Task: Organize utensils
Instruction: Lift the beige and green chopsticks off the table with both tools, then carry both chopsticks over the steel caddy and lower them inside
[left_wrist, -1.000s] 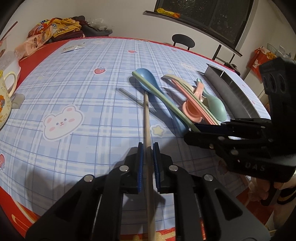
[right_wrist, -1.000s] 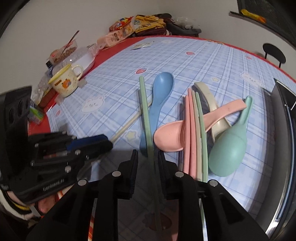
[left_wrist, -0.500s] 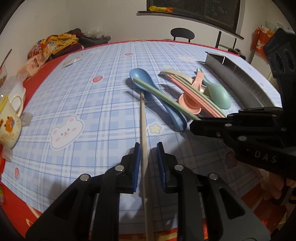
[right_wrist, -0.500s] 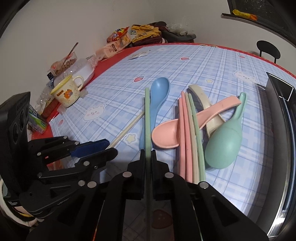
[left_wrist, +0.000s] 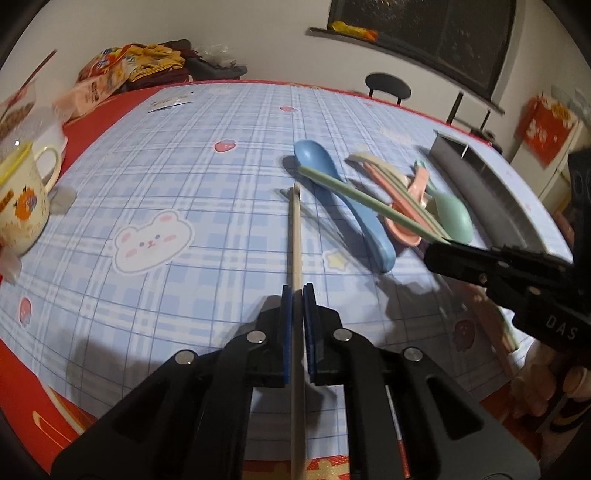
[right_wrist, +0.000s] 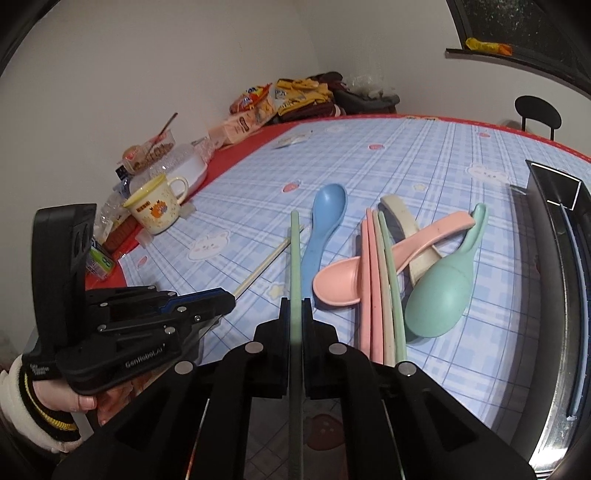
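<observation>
Above the blue checked tablecloth (left_wrist: 155, 177), a beige chopstick (left_wrist: 295, 229) is pinched in the left gripper (left_wrist: 297, 295) and a green chopstick (right_wrist: 295, 258) in the right gripper (right_wrist: 295, 306), both held level, pointing forward. Both are judged light, stiff, smooth; grips sit toward the rear, so pivoting is likely.

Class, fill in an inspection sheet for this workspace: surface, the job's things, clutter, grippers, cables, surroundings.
Surface: table under a blue plaid cloth with bear prints.
Job's things: blue spoon, pink spoon, green spoon and loose chopsticks piled beside the metal tray.
Clutter: mug, snack packets.
Grippers: left gripper shut on beige chopstick; right gripper shut on green chopstick.
Cables: nothing seen.
Surroundings: white wall, black chair, dark window.
</observation>
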